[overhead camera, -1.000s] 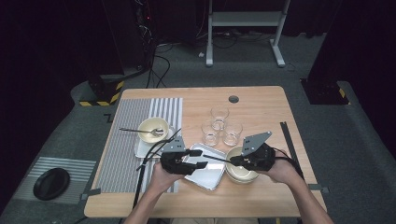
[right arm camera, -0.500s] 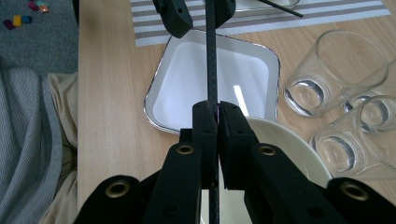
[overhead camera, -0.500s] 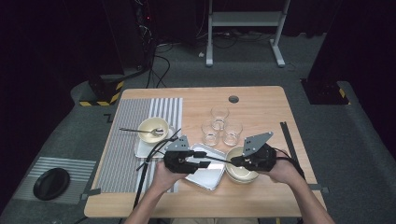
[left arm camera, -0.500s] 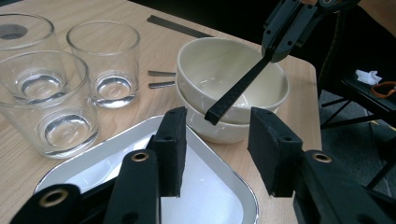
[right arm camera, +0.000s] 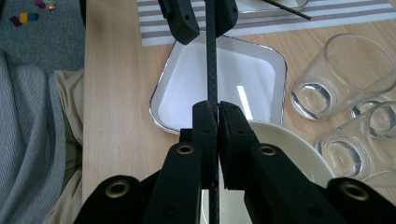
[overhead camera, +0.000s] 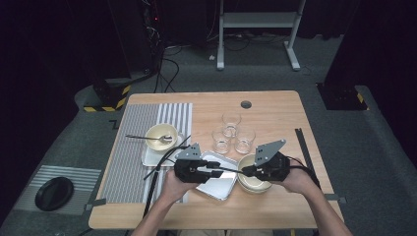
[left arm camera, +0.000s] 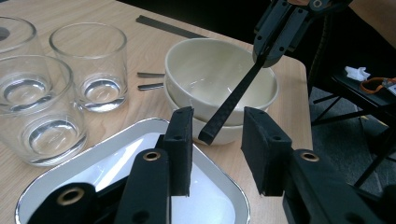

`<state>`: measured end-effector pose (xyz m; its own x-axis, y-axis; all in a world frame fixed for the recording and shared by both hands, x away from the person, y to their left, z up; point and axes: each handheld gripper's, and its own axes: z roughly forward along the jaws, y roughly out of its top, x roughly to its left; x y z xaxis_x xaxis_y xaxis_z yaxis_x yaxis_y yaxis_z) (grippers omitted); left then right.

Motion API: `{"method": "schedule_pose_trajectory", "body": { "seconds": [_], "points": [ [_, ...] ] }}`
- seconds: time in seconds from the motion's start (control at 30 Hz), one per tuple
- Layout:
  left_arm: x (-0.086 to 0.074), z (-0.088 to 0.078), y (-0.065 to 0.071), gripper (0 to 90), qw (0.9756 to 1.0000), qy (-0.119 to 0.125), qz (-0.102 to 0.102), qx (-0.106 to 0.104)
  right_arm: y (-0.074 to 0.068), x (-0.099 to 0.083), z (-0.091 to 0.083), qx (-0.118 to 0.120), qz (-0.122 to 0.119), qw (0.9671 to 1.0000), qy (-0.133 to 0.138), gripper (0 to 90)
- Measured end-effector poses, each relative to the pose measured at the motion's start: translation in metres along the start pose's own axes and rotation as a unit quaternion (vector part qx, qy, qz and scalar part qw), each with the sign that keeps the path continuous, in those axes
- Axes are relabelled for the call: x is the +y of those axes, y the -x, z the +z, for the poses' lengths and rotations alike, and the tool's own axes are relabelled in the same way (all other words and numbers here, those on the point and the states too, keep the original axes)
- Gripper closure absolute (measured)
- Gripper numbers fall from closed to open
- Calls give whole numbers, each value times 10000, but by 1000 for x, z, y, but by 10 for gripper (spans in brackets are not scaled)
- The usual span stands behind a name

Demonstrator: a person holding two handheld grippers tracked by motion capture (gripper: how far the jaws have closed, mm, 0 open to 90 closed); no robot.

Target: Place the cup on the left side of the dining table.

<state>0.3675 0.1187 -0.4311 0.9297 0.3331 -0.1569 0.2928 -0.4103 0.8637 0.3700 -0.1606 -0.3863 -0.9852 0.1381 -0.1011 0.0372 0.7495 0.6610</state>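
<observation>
A thin black strip point(right arm camera: 211, 60) runs level above the white metal tray point(overhead camera: 223, 189), between my two grippers. My right gripper point(right arm camera: 217, 114) is shut on one end of it, over the stacked cream bowls point(overhead camera: 253, 184). The strip's point(left arm camera: 233, 95) free end lies between the jaws of my left gripper point(left arm camera: 215, 133). Those jaws have just been closing, but a gap shows on each side of the strip and the pads are off it. In the high view the left gripper point(overhead camera: 216, 172) and right gripper point(overhead camera: 244, 172) face each other tip to tip.
Three empty glasses point(overhead camera: 231, 120) stand behind the tray. A cream bowl with a spoon point(overhead camera: 161, 136) sits on a second tray on the striped mat point(overhead camera: 133, 147) at the left. A dark bar point(overhead camera: 301, 142) lies along the table's right edge.
The left gripper's jaws have drawn closer together around the strip's free end. Both hands have kept their places, and the right gripper still holds the strip.
</observation>
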Motion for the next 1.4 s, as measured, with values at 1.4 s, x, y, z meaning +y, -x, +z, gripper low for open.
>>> {"method": "schedule_pose_trajectory", "body": {
  "seconds": [1.4],
  "points": [
    [7,-4,4,753,9996,41,82,-277,0,4,2,120,-82,9998,-108,858]
  ]
}}
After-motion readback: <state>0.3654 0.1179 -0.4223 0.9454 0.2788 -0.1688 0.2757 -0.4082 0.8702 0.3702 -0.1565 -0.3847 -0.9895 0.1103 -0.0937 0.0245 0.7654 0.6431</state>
